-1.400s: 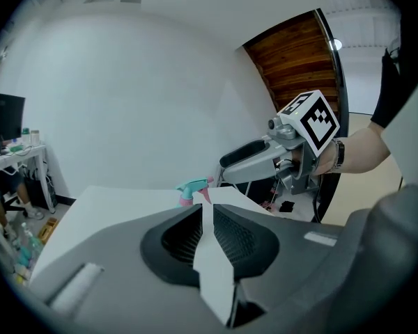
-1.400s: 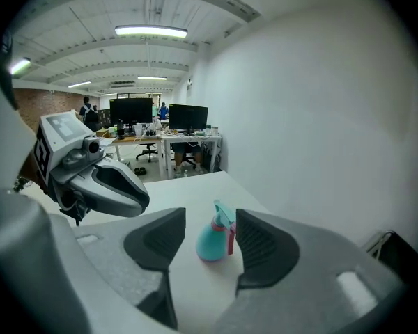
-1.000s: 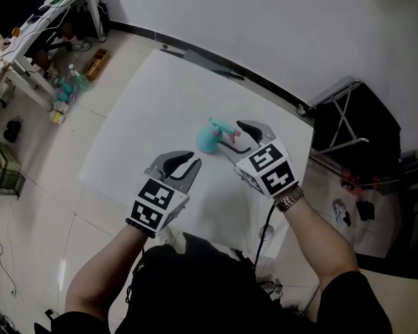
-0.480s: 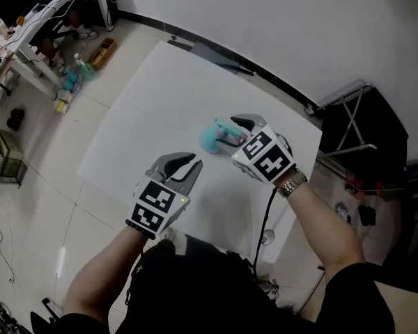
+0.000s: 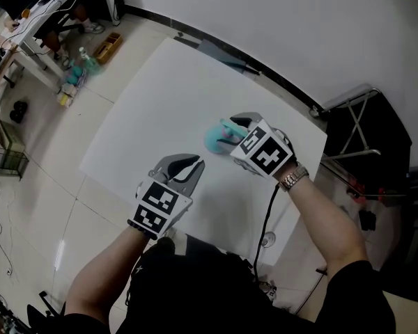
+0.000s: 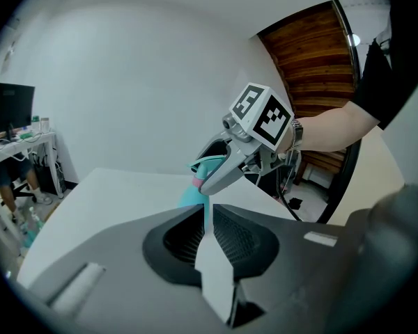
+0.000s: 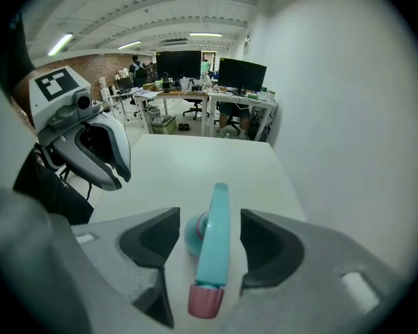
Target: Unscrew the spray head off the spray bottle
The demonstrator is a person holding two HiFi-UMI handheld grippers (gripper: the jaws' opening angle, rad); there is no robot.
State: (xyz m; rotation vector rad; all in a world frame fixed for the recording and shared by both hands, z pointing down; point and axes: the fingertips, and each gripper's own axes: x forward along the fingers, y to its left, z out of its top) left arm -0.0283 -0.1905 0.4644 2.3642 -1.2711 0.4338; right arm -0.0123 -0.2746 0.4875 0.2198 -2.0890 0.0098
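A teal spray bottle [image 5: 214, 138] stands on the white table [image 5: 146, 103]. Its teal spray head [image 7: 213, 235] with a pink nozzle [image 7: 205, 302] lies between the jaws of my right gripper [image 5: 237, 126], which comes down on it from above. Those jaws are open, with a gap on each side of the head. My left gripper [image 5: 193, 162] hovers nearer the table's front edge, apart from the bottle. Its jaws have just been closing, nothing is between them, and the tips now meet. In the left gripper view the bottle [image 6: 192, 193] shows past the tips, under the right gripper [image 6: 219, 176].
The table's right edge runs close to my right arm, with a black folding frame [image 5: 359, 127] on the floor beyond it. Desks with clutter [image 5: 35, 26] stand at the far left. A white wall borders the table's far side.
My right gripper has come down and rolled over the spray head, now covering more of the bottle. The left gripper has stayed in place.
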